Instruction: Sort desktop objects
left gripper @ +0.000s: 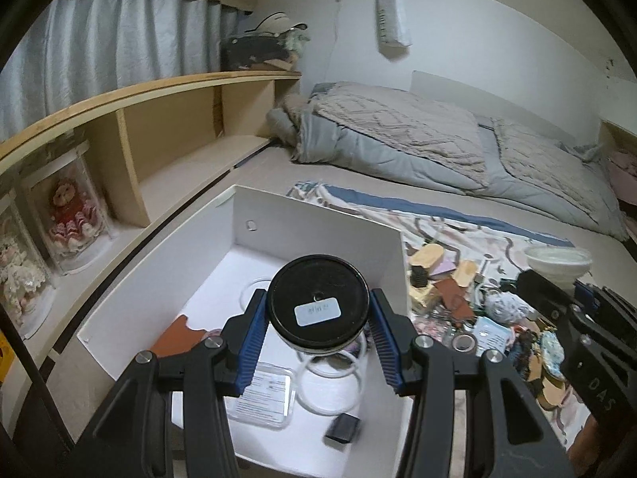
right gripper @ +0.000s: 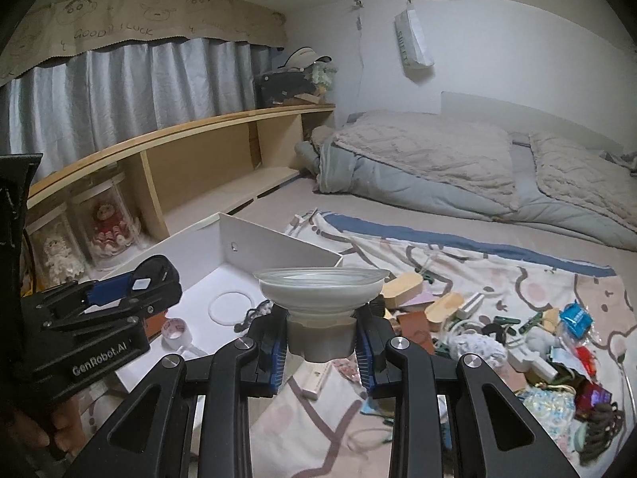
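Far left: light wooden shelf unit (left gripper: pixel 131 131) w/ a red-dressed doll in a clear plastic case (left gripper: pixel 69 215), grey pleated curtain (left gripper: pixel 99 44) above it.

Next over, open white cardboard box (left gripper: pixel 310 219) on the bed. Inside, left to right: brown leather card sleeve (left gripper: pixel 181 336), clear flat plastic case w/ printed paper (left gripper: pixel 264 396), white thin ring (left gripper: pixel 332 384), small dark rectangular block (left gripper: pixel 342 428). Another white ring lies toward the box's back wall.

Left gripper (left gripper: pixel 317 336) is over the box, blue-padded fingers (left gripper: pixel 251 342) closed narrow on a round black-lidded jar w/ a pale label (left gripper: pixel 317 302); jar is held above the box floor, lid facing the camera. In the right wrist view that same gripper shows at the left edge, over the box, w/ a clear tape roll (right gripper: pixel 175 328) in the box below it.

Right gripper (right gripper: pixel 321 346) is to the right of the box, over the patterned cream blanket (right gripper: pixel 497 275); fingers clamp the grey base of a translucent white funnel-shaped cup (right gripper: pixel 321 283), wide mouth up.

Further right: heap of mixed small items (right gripper: pixel 517 330) on the blanket — wooden oval pieces, blue packet, white plug, fabric bits. Behind it, a grey quilted duvet (right gripper: pixel 438 159) against the wall.
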Demonstrator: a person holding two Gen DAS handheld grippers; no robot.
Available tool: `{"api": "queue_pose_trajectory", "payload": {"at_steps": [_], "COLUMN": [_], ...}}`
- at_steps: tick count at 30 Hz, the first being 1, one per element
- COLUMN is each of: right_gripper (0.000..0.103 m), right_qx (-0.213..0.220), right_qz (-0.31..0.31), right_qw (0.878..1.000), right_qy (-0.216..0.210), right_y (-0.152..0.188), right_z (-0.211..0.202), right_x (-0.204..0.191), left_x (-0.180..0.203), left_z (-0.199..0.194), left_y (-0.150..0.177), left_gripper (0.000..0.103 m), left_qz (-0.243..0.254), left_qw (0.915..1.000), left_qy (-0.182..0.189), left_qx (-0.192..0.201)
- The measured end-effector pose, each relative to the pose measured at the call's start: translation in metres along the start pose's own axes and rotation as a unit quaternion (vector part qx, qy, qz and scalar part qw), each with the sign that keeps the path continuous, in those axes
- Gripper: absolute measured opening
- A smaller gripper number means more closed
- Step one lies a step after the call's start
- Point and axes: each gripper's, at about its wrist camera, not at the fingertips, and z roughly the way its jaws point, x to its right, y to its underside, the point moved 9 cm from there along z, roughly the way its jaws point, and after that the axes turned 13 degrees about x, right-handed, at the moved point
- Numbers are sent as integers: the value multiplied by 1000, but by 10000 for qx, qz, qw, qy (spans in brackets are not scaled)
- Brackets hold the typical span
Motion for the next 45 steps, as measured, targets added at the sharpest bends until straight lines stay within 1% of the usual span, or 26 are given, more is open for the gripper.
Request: {"api": "queue_pose_trajectory", "payload": {"at_steps": [3, 6, 9, 13, 15, 17, 20, 24, 28, 30, 31, 36, 42, 43, 45], "right_gripper": [30, 30, 30, 30, 31, 31, 31, 31, 31, 31, 31, 30, 31, 30, 30], "right_qx": [-55, -65, -74, -107, -122, -138, -170, -191, -222, -252, -279, -376, -474, -501, -560], "right_qz": [-40, -70, -125, -90, -87, -91, -24, -82, -61, -56, -61, -46, -31, -28, -38], "right_qw": [10000, 10000, 9999, 9999, 9998, 9996, 9987, 9983, 9976, 9973, 9971, 9967, 9958, 9956, 9949], "right_qy": [18, -4, -3, -84, -162, -244, -473, -553, -658, -690, -699, -712, -777, -792, -839], "right_y": [3, 2, 2, 3, 4, 5, 7, 8, 12, 15, 17, 23, 27, 28, 29], "right_z": [4, 6, 7, 5, 3, 2, 1, 4, 8, 11, 12, 21, 33, 35, 41], "right_x": [-1, -3, -3, -7, -12, -17, -26, -33, -39, -41, -42, -46, -56, -58, -65], "left_x": [-14, -27, -37, -40, -41, -38, -36, -37, -40, -41, -42, -47, -54, -55, -57], "left_z": [6, 14, 24, 39, 44, 47, 51, 53, 50, 47, 45, 40, 34, 33, 32], "left_y": [1, 6, 15, 34, 41, 46, 49, 53, 47, 42, 40, 35, 28, 27, 26], "left_gripper": [50, 50, 50, 50, 50, 50, 50, 50, 51, 66, 68, 68, 68, 69, 73], "left_qz": [-180, -240, -263, -353, -425, -406, -308, -268, -161, -81, -73, -111, -292, -304, -368], "left_qw": [9998, 9994, 9982, 9945, 9925, 9916, 9914, 9909, 9927, 9938, 9942, 9948, 9950, 9952, 9953], "left_qy": [-29, -99, -185, -210, -212, -215, -255, -329, -454, -525, -542, -589, -640, -646, -592], "left_qx": [-79, -247, -497, -962, -1128, -1210, -1246, -1276, -1107, -973, -922, -818, -702, -675, -670]}}
